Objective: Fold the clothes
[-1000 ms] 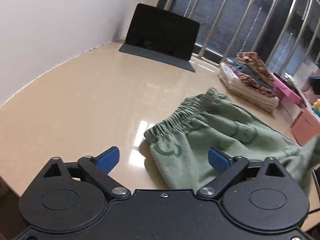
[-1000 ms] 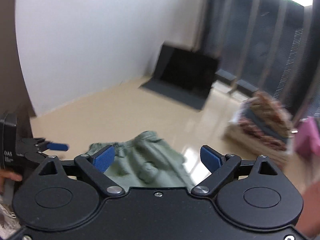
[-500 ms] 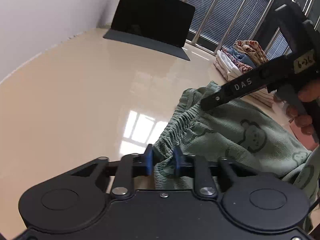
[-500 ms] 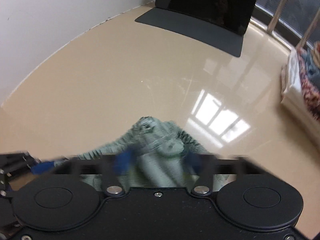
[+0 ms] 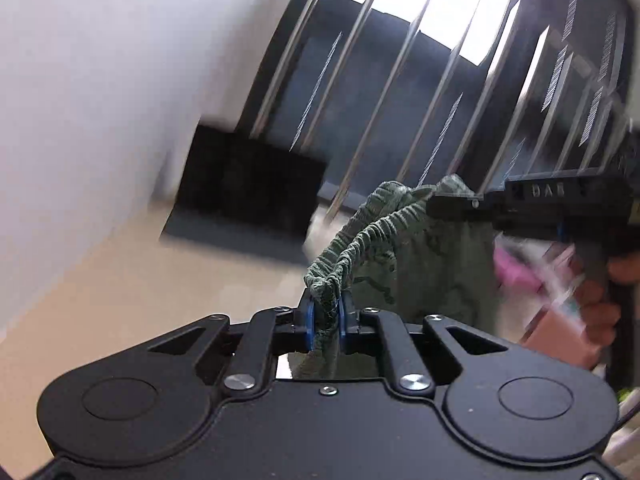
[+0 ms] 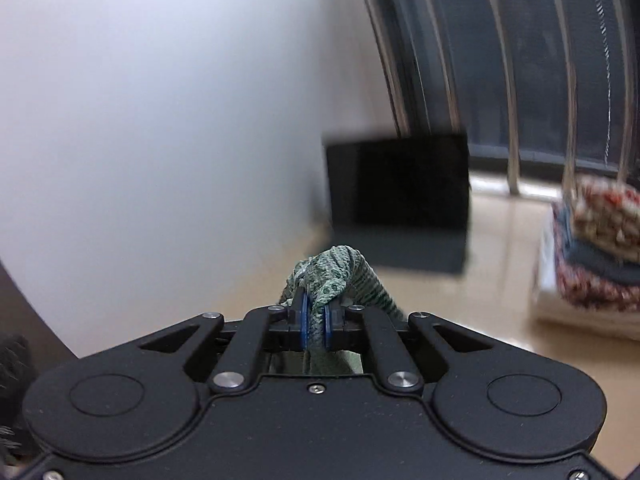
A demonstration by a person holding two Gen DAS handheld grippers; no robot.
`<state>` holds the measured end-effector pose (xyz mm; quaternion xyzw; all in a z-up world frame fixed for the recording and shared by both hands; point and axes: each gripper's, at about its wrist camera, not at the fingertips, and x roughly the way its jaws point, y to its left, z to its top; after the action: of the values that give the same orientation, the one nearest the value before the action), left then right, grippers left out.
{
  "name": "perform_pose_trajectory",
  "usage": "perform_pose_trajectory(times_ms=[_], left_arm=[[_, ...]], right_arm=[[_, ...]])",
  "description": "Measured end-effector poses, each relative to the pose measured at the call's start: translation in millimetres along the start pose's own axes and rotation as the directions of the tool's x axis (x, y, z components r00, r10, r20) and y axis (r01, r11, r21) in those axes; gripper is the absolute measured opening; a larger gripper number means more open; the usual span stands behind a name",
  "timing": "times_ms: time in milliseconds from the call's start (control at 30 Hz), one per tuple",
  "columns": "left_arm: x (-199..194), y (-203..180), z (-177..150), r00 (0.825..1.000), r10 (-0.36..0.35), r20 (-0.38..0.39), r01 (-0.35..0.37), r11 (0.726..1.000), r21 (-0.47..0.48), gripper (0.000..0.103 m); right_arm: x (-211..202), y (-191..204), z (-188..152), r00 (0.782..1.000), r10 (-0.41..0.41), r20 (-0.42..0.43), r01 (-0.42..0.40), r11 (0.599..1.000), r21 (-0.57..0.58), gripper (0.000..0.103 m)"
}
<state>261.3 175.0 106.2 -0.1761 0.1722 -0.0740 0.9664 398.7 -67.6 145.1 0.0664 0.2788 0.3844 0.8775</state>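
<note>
Between the blue pads of the left gripper (image 5: 325,320), a bunched end of the elastic waistband of the green shorts (image 5: 432,264) sits pinched tight. The right gripper (image 6: 316,322) is likewise clamped on a gathered knot of the same waistband, and in the left view it appears across from its partner, gripped by a hand (image 5: 600,300). The shorts hang in the air between the two tools, band slack and sagging, cloth drooping below, above the glossy beige table (image 6: 500,280). A dark tablet (image 6: 400,184) stands at the wall; a stack of folded clothes (image 6: 592,248) waits at the right. The likely risk: each grip holds only a small wad of ruched elastic, so a sharp pull to stretch the band could slip it free, or the garment could land twisted.
</note>
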Motion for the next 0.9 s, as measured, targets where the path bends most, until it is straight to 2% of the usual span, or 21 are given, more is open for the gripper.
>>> perform_pose_trajectory(times_ms=[67,133,233,267,333,433,500,567,600,633,667,733,800,900], left_arm=[[-24.4,-22.0,21.3,0.995,-0.068,0.067,0.066,0.997,0.036,0.011],[-43.4,-47.0,34.0,0.984,-0.142,0.107,0.133,0.988,0.082,0.011],[-57.5,-84.5,35.9,0.964,-0.251,0.092,0.234,0.959,0.162,0.012],[-54.9,-95.7,28.1,0.962,-0.267,0.062,0.253,0.950,0.182,0.012],[-46.7,-117.0,10.0,0.956,-0.293,-0.006,0.288,0.933,0.217,0.012],[-11.8,-136.1,-36.0,0.945,-0.287,-0.156,0.316,0.922,0.222,0.012],[16.8,-139.9,-72.3,0.929,-0.261,-0.260,0.317,0.927,0.201,0.013],[39.1,-140.3,-107.3,0.915,-0.218,-0.339,0.293,0.937,0.188,0.016],[46.7,-139.0,-120.3,0.906,-0.205,-0.370,0.286,0.942,0.178,0.024],[49.5,-135.8,-132.7,0.897,-0.199,-0.394,0.282,0.945,0.165,0.035],[48.5,-129.7,-141.6,0.895,-0.196,-0.401,0.277,0.948,0.155,0.040],[44.2,-116.7,-148.7,0.904,-0.186,-0.384,0.260,0.954,0.152,0.066],[34.2,-103.2,-150.5,0.922,-0.169,-0.350,0.234,0.960,0.155,0.081],[15.5,-83.2,-147.7,0.945,-0.117,-0.305,0.174,0.971,0.166,0.087]], right_arm=[[-39.0,2.1,9.3,0.992,0.062,0.114,-0.068,0.997,0.044,0.008],[-78.7,-3.1,11.3,0.970,0.112,0.216,-0.133,0.987,0.086,0.007],[-126.2,-17.8,-1.2,0.944,0.123,0.306,-0.166,0.979,0.118,0.007],[-138.7,-25.4,-13.1,0.945,0.104,0.309,-0.149,0.981,0.125,0.008],[-153.9,-41.0,-38.7,0.958,0.044,0.284,-0.092,0.983,0.158,0.008],[-156.0,-79.5,-90.9,0.980,-0.079,0.185,0.029,0.965,0.260,0.010],[-152.4,-102.7,-127.2,0.981,-0.166,0.102,0.125,0.939,0.321,0.012],[-148.2,-121.0,-164.2,0.970,-0.243,0.015,0.221,0.906,0.362,0.012],[-146.7,-127.9,-180.6,0.962,-0.273,-0.025,0.263,0.890,0.374,0.012],[-150.7,-126.0,-185.0,0.957,-0.288,-0.026,0.277,0.889,0.364,0.017],[-154.7,-124.0,-189.4,0.953,-0.302,-0.028,0.292,0.888,0.354,0.023],[-162.7,-120.0,-198.2,0.944,-0.330,-0.030,0.320,0.886,0.335,0.056],[-170.6,-116.1,-207.0,0.933,-0.358,-0.031,0.349,0.883,0.315,0.064],[-182.6,-110.2,-220.2,0.916,-0.399,-0.032,0.391,0.875,0.286,0.067]])
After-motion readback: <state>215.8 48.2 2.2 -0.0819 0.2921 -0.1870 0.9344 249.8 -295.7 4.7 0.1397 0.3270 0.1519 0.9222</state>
